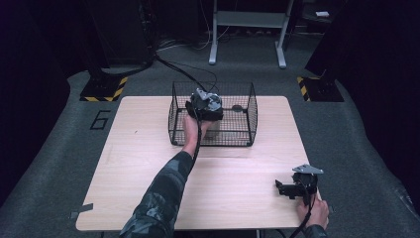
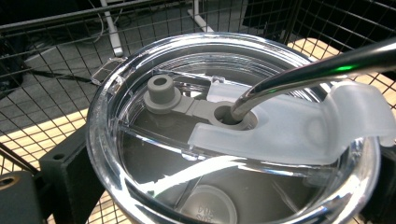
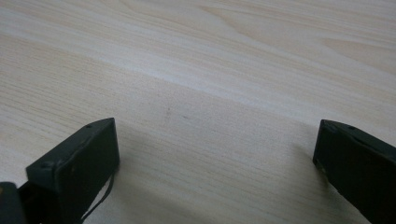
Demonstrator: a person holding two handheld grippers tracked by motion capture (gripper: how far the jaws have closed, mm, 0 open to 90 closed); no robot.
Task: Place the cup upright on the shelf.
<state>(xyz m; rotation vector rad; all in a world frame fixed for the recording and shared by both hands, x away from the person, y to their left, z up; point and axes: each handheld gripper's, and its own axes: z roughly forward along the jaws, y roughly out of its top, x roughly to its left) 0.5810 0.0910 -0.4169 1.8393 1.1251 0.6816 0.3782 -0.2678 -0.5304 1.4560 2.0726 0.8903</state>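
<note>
A tumbler with a clear lid [image 2: 187, 140] and a metal straw [image 2: 317, 70] stands inside the black wire basket [image 1: 173, 119]. My left gripper [image 1: 205, 106] reaches into the basket from above. One black jaw shows on each side of the tumbler's rim and they grip it; the tumbler's body [image 1: 214, 131] shows just below the gripper. A frosted flap on the lid lies around the straw hole, and a grey plug sits beside it. My right gripper [image 1: 288, 189] rests low over the wooden table [image 1: 148, 148] near its front right corner, open, with bare wood between its jaws [image 3: 215, 154].
The basket stands at the back middle of the table, and its wire walls [image 2: 46, 70] surround the tumbler closely. Grey carpet, cables and white desk legs [image 1: 213, 49] lie beyond the table. Black-and-yellow floor plates [image 1: 104, 89] sit at the back corners.
</note>
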